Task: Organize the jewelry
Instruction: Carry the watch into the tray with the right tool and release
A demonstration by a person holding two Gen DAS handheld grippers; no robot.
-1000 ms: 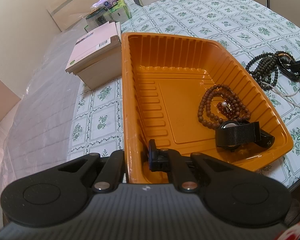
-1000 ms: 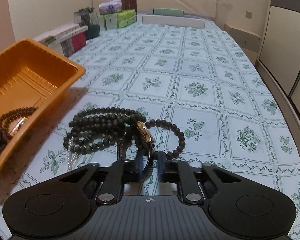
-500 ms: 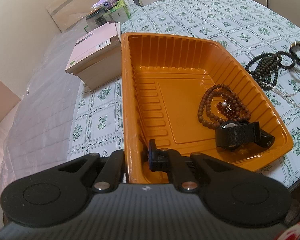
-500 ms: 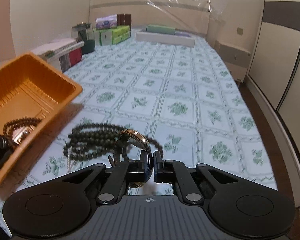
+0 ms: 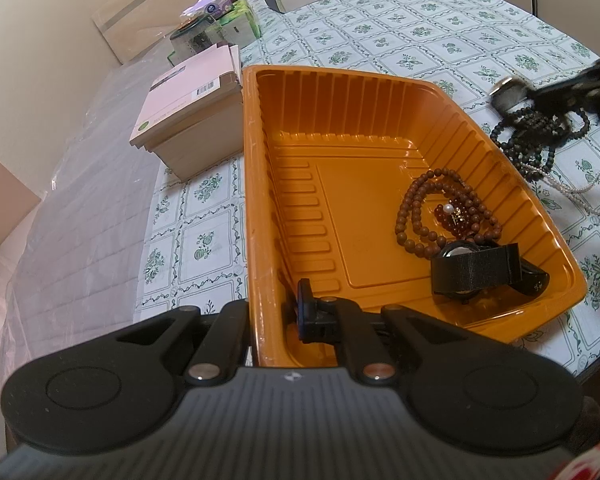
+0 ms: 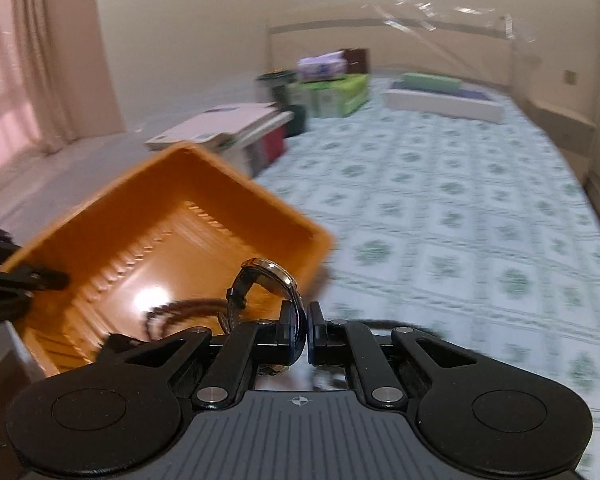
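My right fingers (image 6: 299, 334) have just lifted the gold-faced watch (image 6: 269, 280) off the tablecloth and swung it toward the orange tray (image 5: 256, 184). A second ago they were only closing on its strap where it lay tangled in the dark bead necklace (image 5: 534, 140). Now they are clamped tight on the strap, and the watch hangs above the tray's right-hand side; the view is blurred by the swing.

My left fingers (image 5: 276, 312) have not budged. They are pinched nearly closed on the tray's near wall, one finger inside and one outside, holding it steady near the front edge of the desk.

Inside the tray already lie the brown bead strand (image 5: 424, 208), a small red bead piece (image 5: 456, 216) and a black-strapped watch (image 5: 476, 268), all toward its right end.

By my reckoning the pick is done, and what remains for this piece is lowering and release. The dark beads and a thin pale chain (image 5: 580, 192) are still out on the cloth beyond the tray's right wall.
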